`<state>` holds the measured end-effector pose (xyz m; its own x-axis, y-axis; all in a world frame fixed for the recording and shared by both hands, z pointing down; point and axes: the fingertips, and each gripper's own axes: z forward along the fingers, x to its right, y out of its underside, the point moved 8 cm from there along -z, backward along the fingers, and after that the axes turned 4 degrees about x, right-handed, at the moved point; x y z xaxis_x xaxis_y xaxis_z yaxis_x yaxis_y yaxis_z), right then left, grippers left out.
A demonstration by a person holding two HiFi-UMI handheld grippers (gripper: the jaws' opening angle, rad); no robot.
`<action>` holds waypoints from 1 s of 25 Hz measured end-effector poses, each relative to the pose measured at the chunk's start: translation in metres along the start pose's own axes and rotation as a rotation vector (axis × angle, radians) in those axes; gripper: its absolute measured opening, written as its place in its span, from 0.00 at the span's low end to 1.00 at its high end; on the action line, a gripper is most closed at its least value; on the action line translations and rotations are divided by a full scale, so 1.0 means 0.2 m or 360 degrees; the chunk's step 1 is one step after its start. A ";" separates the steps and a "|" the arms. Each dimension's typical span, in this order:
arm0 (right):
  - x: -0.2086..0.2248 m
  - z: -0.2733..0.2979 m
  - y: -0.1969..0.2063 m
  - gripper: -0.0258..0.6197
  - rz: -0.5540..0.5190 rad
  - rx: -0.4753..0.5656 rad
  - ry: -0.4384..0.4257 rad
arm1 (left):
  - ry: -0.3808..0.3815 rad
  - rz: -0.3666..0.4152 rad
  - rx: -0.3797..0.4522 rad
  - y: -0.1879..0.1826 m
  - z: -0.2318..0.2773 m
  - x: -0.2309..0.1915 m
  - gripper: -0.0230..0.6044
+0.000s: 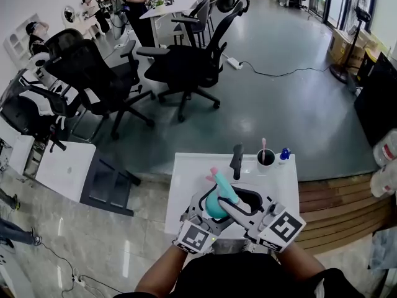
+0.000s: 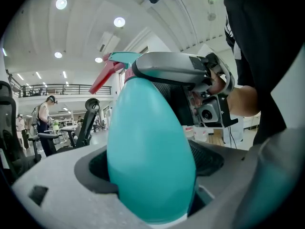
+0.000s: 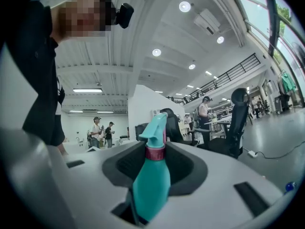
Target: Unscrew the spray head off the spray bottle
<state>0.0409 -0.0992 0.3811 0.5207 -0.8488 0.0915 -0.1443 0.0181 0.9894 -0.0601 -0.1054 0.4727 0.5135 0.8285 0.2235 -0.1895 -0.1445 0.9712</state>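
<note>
A teal spray bottle (image 1: 216,202) with a pink collar and a teal spray head (image 1: 218,177) hangs tilted over the white table (image 1: 186,172). My left gripper (image 1: 208,213) is shut on the bottle's fat body (image 2: 150,156), which fills the space between its jaws. My right gripper (image 1: 232,202) reaches in from the right and straddles the neck. In the right gripper view the pink collar (image 3: 155,152) stands between the dark pads with a gap on each side, so this gripper (image 3: 157,165) is open. The spray head (image 3: 155,128) points away past its jaws.
At the table's far edge stand a black cup with a pink toothbrush (image 1: 265,158), a small blue item (image 1: 285,154) and a black object (image 1: 237,160). Black office chairs (image 1: 186,61) are on the grey floor beyond. A wooden platform (image 1: 335,203) lies at the right.
</note>
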 end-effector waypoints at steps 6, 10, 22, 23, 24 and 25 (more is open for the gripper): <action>-0.02 -0.06 -0.09 0.25 -0.0028 0.0060 -0.0295 | 0.0222 0.0041 0.0105 -0.13 -0.02 0.03 0.78; -0.04 -0.12 -0.12 0.25 -0.0070 0.0053 -0.0586 | 0.0403 0.0077 0.0109 -0.15 -0.05 0.09 0.78; 0.08 -0.13 -0.05 0.34 0.0010 0.0268 -0.0208 | 0.0087 0.0066 -0.0069 -0.03 -0.02 0.04 0.78; 0.07 -0.14 -0.05 0.34 0.0034 0.0271 -0.0159 | 0.0020 0.0070 -0.0095 -0.02 -0.03 0.03 0.78; 0.07 -0.14 -0.04 0.34 0.0053 0.0264 -0.0121 | -0.0037 0.0070 -0.0115 -0.01 -0.03 0.02 0.78; 0.05 -0.14 -0.03 0.34 0.0069 0.0250 -0.0087 | -0.0086 0.0066 -0.0131 0.01 -0.03 0.01 0.78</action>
<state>0.0704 -0.0942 0.3791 0.4649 -0.8767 0.1231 -0.2978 -0.0239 0.9543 -0.0647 -0.1011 0.4739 0.5475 0.7922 0.2696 -0.2784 -0.1313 0.9514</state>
